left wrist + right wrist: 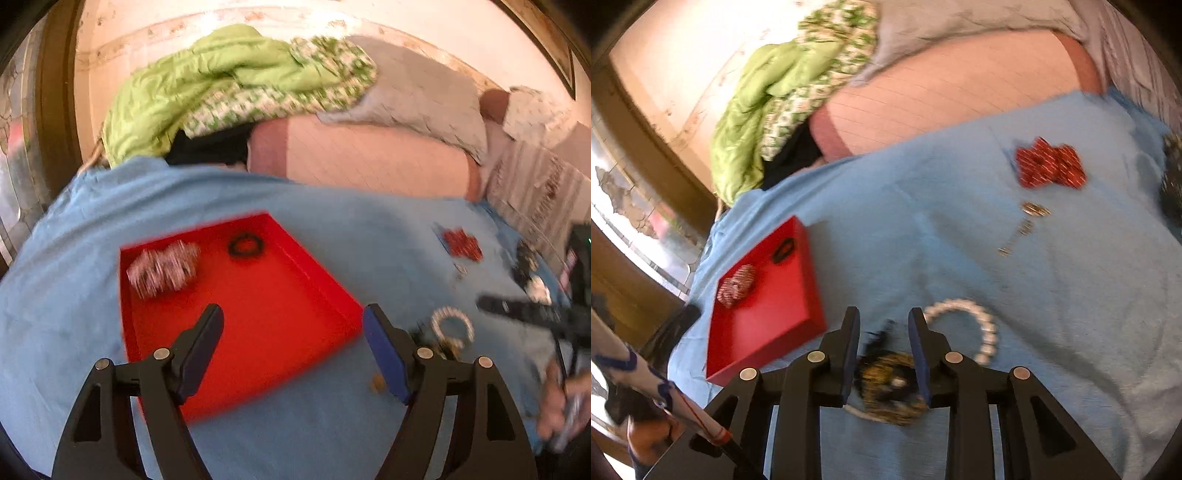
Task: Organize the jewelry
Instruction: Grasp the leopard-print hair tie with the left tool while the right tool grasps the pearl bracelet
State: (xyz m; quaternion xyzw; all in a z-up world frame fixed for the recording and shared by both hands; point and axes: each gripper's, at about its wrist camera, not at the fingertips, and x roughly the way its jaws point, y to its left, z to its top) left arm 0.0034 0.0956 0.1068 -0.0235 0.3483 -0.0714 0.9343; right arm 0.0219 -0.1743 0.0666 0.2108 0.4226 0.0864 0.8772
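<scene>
Motion blur smears the dark-gold piece (890, 387) between the right tongs (883, 354), which stand apart, unclenched; left tongs (293, 332) gape empty over the red tray (258, 317) on the blue-sheeted bed (332, 229).

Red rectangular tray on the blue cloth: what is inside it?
The red rectangular tray holds a red-and-white patterned bangle stack and a black ring-shaped band. The near floor is partly hidden behind the left gripper.

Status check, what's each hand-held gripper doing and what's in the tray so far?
Left hand-held gripper open, empty, over red tray. Right hand-held gripper straddles gold-black bangle, grip unclear. Tray holds striped bangle stack, black ring.
</scene>
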